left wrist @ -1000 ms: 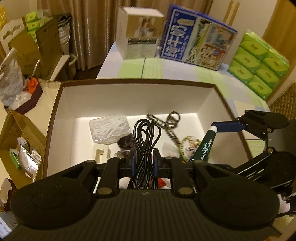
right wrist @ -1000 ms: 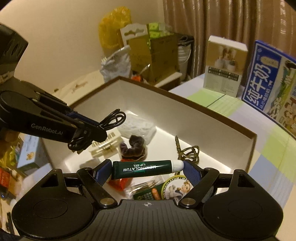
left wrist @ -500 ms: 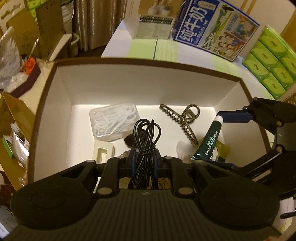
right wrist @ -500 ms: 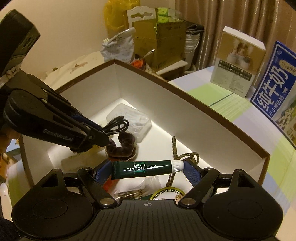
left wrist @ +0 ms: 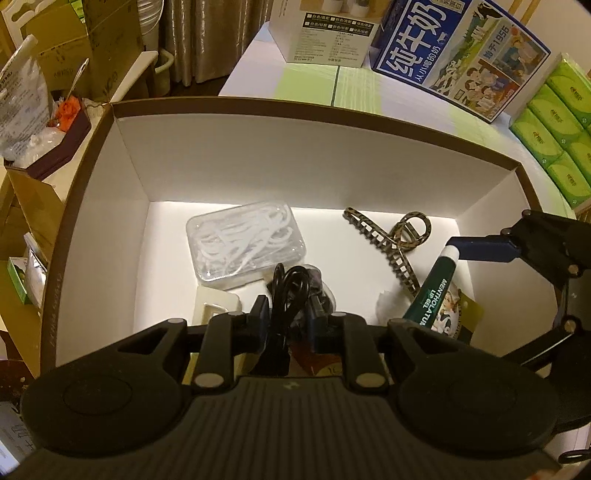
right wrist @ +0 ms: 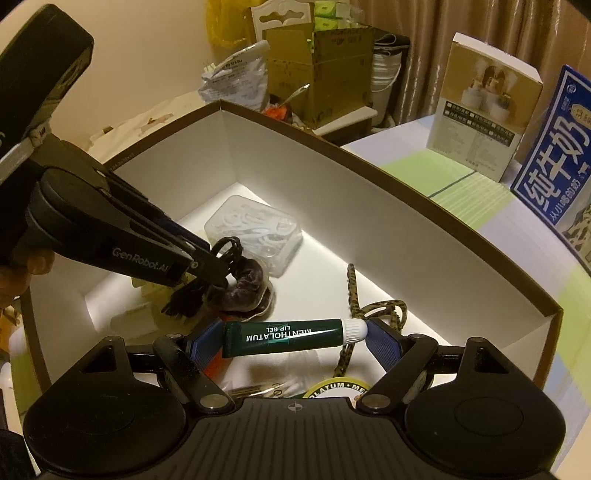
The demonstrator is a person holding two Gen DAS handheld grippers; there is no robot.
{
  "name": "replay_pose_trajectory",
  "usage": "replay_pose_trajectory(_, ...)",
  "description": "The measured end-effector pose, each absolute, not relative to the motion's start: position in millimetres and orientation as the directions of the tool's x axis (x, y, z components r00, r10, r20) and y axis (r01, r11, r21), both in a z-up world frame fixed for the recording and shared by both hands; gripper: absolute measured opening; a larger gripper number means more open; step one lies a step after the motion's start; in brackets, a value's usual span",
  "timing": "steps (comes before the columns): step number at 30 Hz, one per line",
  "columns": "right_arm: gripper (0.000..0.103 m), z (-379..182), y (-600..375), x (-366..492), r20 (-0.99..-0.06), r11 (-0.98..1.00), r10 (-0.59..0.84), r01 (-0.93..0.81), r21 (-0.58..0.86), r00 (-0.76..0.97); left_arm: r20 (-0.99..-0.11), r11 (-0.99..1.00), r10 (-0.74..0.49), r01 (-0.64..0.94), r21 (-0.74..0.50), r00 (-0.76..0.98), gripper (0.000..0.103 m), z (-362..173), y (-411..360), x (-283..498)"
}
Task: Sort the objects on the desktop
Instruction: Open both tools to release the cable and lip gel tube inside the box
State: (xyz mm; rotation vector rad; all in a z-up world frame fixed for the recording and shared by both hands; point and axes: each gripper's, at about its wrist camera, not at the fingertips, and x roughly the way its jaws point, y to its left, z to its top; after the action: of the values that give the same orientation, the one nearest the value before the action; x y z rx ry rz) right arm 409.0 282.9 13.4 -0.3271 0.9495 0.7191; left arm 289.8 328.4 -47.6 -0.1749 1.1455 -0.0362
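Inside the open white box [left wrist: 258, 162] with the brown rim, both tools reach down over a scatter of small things. The left tool [left wrist: 286, 314] has its blue pads pressed close together on a coiled black cable [left wrist: 290, 291], which stands up in a loop between them; in the right wrist view the same cable [right wrist: 225, 251] hangs bunched from the tool's tip just above a dark hair scrunchie [right wrist: 243, 288] on the box floor. The right tool [right wrist: 291, 334] holds a green lip gel tube [right wrist: 284, 334] lengthwise, one pad on the flat tail and the other on the white cap, so its fingers stand wide apart yet are clamped on the tube. From the left wrist view that tube [left wrist: 434, 291] slants down over a round printed card [left wrist: 452, 310] near the box's right wall.

On the box floor, toward the far wall, lies a clear case of white floss picks [left wrist: 245, 243]. To its right, apart from it, rests a leopard-pattern hair claw [left wrist: 388, 240]. A cream plastic piece [left wrist: 216, 306] sits just beside the case, on the near side by the left tool.

Beyond the far rim of the box, on the worktop [left wrist: 314, 79], stand a white carton [left wrist: 328, 33], a blue milk carton [left wrist: 461, 48] and, at the right edge, stacked green tissue packs [left wrist: 554, 129].
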Motion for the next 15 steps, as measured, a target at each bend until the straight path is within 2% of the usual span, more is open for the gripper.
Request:
replay_pose_trajectory(5,0.081,8.0,284.8,413.0,-0.834,0.723,0.414,-0.689,0.059,0.364,-0.901,0.989,-0.103,-0.052,-0.138,0.421,0.021,-46.1,329.4,291.0)
replay_pose_trajectory(12,0.081,4.5,287.6,417.1,-0.829,0.718,0.425,-0.694,0.064,0.363,-0.895,0.991,-0.088,-0.053,-0.124,0.436,0.022,-43.2,333.9,293.8)
replay_pose_trajectory(15,0.081,6.5,289.8,418.4,-0.812,0.718,0.441,-0.694,0.063,0.382,-0.894,0.991,-0.081,-0.057,-0.118,0.440,0.028,-42.8,335.4,295.3)
